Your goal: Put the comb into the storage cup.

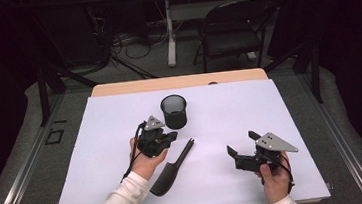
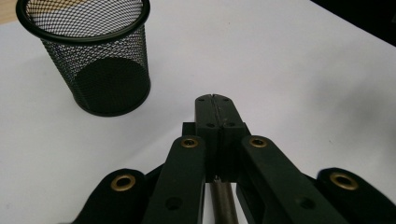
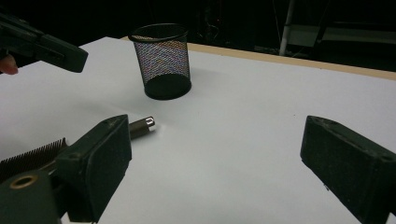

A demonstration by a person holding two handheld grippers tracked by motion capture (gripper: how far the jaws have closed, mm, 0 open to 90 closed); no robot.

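A black brush (image 1: 167,176) lies on the white sheet, its thin handle pointing up and right toward the black mesh cup (image 1: 174,111). The right gripper view has its bristles (image 3: 28,158) at the left and its metal-tipped handle end (image 3: 147,124) near the cup (image 3: 162,60). My left gripper (image 1: 172,136) hovers just left of the handle and below the cup, jaws pressed together with nothing between them (image 2: 215,99); the cup (image 2: 93,56) stands ahead to its left. My right gripper (image 1: 241,144) rests at the right, jaws wide apart and empty (image 3: 215,163).
The white sheet (image 1: 230,112) covers a wooden table whose far edge (image 1: 177,82) shows behind the cup. A black chair (image 1: 232,31) and a table leg with cables stand on the floor beyond.
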